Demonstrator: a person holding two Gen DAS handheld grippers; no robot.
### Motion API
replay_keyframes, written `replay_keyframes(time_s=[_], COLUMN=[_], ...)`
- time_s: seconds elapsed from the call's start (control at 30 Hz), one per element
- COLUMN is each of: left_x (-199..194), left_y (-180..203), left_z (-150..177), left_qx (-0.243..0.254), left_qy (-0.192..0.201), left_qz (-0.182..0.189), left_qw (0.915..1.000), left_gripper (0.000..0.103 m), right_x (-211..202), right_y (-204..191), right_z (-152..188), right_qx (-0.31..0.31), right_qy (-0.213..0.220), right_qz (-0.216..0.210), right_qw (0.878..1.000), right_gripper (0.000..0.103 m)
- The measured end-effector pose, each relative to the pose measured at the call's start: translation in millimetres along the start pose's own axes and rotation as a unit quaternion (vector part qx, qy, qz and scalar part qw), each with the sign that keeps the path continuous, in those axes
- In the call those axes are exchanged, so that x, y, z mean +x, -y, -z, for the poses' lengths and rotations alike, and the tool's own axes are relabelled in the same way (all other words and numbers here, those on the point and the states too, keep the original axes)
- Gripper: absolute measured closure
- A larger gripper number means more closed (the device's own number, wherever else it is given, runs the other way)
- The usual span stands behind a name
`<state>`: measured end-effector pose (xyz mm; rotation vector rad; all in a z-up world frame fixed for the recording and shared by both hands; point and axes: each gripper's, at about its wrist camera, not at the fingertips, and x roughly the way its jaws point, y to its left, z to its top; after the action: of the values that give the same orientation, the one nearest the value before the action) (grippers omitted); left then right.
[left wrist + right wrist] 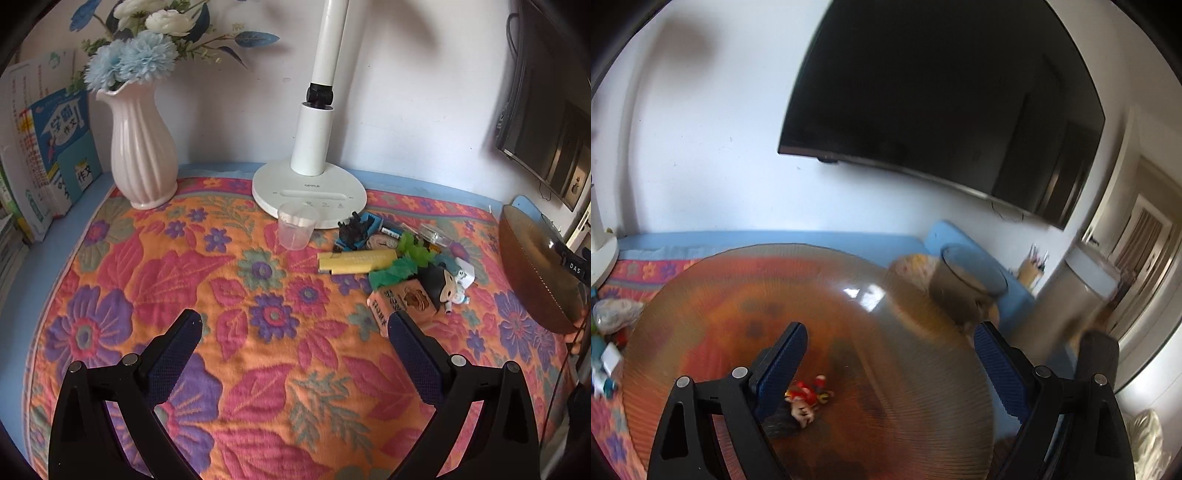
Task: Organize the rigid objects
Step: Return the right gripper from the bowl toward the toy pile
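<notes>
A pile of small objects lies right of centre in the left wrist view: a yellow bar (357, 261), a black dinosaur figure (352, 226), a big-headed doll (445, 286), an orange box (400, 304) and green leaves (402, 264). A clear plastic cup (296, 225) stands by the lamp base. My left gripper (293, 326) is open and empty above the floral cloth. My right gripper (888, 338) is open above a brown translucent bowl (738, 295). A small red and white toy (807, 398) lies in the bowl. The bowl also shows at the right edge of the left wrist view (535, 273).
A white desk lamp (309, 192) and a pink vase of flowers (142, 147) stand at the back. Books (48, 147) lean at the left. A dark TV (942, 92) hangs on the wall. A grey-rimmed container (967, 284) and a steel bin (1078, 288) stand beyond the bowl.
</notes>
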<state>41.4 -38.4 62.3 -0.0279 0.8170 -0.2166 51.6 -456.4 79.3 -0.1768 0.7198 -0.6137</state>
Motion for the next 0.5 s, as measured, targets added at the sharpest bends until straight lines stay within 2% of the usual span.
replay_keyframes(time_s=[0.13,0.27,0.33,0.37,0.4,0.43,0.47,0.5], left_x=[-4,-3,-1,1,2,5,7,8], left_y=[-6,-21,-27,-28,-28,-28,-29,-29], left_z=[17,34,43,45,48,50,51,52], left_qx=[-0.008,-0.038,-0.052,-0.055,-0.058,-0.06,-0.061,-0.062], left_qy=[-0.018,-0.033,-0.038,-0.038,-0.04,-0.047,-0.052,-0.056], left_qz=[-0.021,-0.036,-0.054,-0.063,-0.07,-0.081,-0.091,-0.103], left_qw=[0.9996,0.9981,0.9964,0.9957,0.995,0.9938,0.9927,0.9912], left_gripper=[0.002,0.002,0.002,0.002,0.002,0.002,0.002,0.002], right_x=[-15,-84,-126,-147,-160,-167,-169,-168], right_y=[-15,-31,-40,-47,-55,-71,-87,-102], right_z=[4,5,9,14,20,27,34,44], right_qx=[-0.039,-0.048,-0.041,-0.028,-0.021,-0.027,-0.039,-0.052], right_qy=[0.014,0.108,0.145,0.151,0.139,0.107,0.08,0.064], right_qz=[0.026,0.039,-0.012,-0.076,-0.14,-0.21,-0.251,-0.274], right_qw=[0.999,0.992,0.988,0.985,0.98,0.971,0.964,0.958], right_gripper=[0.012,0.012,0.009,0.005,0.0,0.0,0.0,0.0])
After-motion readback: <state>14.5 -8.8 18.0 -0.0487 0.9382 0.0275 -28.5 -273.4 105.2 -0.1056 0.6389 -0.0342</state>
